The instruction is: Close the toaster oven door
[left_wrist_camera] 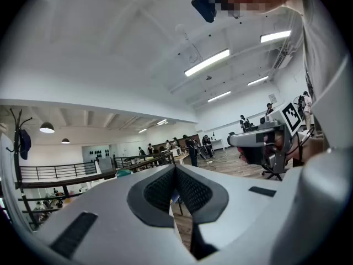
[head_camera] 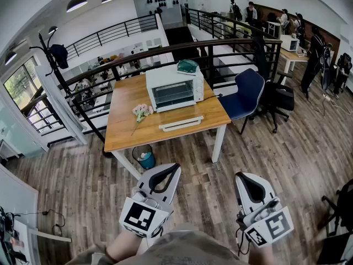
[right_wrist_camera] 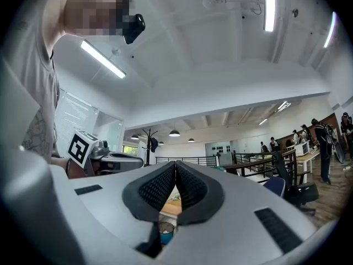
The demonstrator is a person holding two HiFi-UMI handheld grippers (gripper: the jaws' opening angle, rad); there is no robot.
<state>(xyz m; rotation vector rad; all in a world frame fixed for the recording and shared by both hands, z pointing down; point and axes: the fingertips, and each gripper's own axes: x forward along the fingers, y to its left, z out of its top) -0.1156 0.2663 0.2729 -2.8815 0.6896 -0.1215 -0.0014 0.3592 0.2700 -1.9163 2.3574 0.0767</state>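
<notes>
A white toaster oven (head_camera: 174, 87) stands at the far middle of a wooden table (head_camera: 124, 131). Its door (head_camera: 181, 123) appears folded down flat toward me, its white handle edge lying over the tabletop. Both grippers hang low near my body, over the wood floor and well short of the table. The left gripper (head_camera: 174, 168) is shut with nothing in it, and the right gripper (head_camera: 241, 176) is shut and empty too. In the left gripper view the left gripper's (left_wrist_camera: 175, 173) pads meet. In the right gripper view the right gripper's (right_wrist_camera: 175, 168) pads also touch.
A green book (head_camera: 187, 66) lies on top of the oven and a small bunch of flowers (head_camera: 142, 110) sits left of it. A blue chair (head_camera: 245, 93) stands at the table's right. A bin (head_camera: 145, 158) sits under the front edge, and a black railing (head_camera: 165, 48) runs behind.
</notes>
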